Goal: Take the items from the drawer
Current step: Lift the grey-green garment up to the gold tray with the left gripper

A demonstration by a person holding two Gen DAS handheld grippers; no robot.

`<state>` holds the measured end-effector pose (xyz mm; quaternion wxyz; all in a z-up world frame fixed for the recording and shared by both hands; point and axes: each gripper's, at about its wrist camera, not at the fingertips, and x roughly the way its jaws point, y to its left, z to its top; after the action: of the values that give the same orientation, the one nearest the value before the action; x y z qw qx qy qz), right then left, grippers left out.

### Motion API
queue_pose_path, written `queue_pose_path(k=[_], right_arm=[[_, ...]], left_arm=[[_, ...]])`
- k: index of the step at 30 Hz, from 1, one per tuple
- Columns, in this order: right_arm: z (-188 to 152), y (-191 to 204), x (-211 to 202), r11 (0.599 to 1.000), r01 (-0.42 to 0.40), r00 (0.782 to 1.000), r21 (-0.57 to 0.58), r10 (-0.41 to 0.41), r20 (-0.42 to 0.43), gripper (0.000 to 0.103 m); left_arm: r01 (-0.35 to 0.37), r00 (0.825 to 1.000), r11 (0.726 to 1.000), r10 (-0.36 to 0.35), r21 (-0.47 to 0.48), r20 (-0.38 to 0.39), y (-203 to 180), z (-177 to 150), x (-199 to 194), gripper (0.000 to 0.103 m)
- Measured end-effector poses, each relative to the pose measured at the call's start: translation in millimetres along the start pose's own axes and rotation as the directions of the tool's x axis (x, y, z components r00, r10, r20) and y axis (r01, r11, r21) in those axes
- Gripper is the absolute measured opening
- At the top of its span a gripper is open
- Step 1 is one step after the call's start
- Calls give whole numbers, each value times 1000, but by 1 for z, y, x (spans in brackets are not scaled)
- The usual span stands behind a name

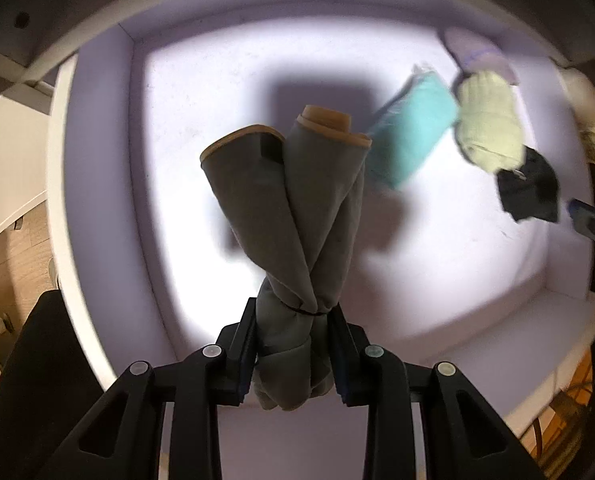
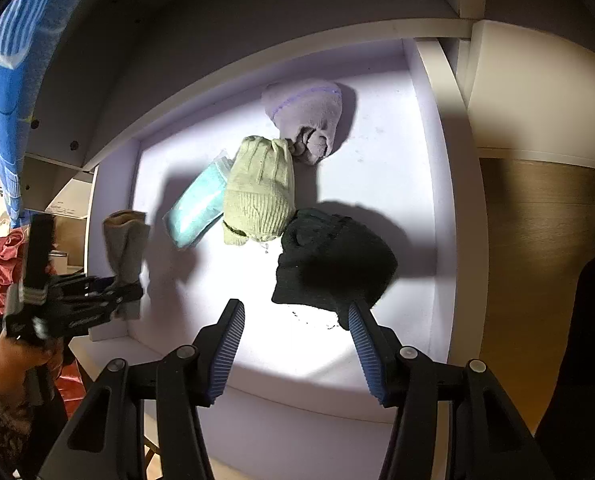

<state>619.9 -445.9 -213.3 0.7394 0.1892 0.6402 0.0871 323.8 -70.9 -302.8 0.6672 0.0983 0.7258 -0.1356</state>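
Observation:
My left gripper (image 1: 291,320) is shut on a grey sock bundle with tan cuffs (image 1: 293,204), held above the white drawer floor (image 1: 201,92). From the right wrist view the same grey bundle (image 2: 125,248) hangs in the left gripper (image 2: 127,294) at the drawer's left side. My right gripper (image 2: 297,308) is open over the drawer's front part, just before a black knitted bundle (image 2: 333,268). Behind that lie a pale green knitted bundle (image 2: 259,192), a turquoise packet (image 2: 197,208) and a lilac sock bundle (image 2: 305,116).
The drawer has white walls (image 2: 437,168) and sits under a shelf edge (image 2: 257,64). A person's hand (image 2: 13,356) holds the left gripper's handle. Red cloth (image 2: 1,264) lies outside at the left. A wooden panel (image 2: 537,240) stands to the right.

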Motion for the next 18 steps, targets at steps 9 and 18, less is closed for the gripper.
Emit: queue_pose_path(k=[9, 18], right_arm=[[-2, 1, 5, 1000, 23, 1000, -13, -23, -15, 55], [-3, 4, 3, 999, 26, 1000, -24, -27, -14, 55]], left_arm=[[104, 987, 994, -108, 38, 118, -1, -56, -103, 31], [183, 929, 962, -236, 200, 285, -67, -73, -209, 31]])
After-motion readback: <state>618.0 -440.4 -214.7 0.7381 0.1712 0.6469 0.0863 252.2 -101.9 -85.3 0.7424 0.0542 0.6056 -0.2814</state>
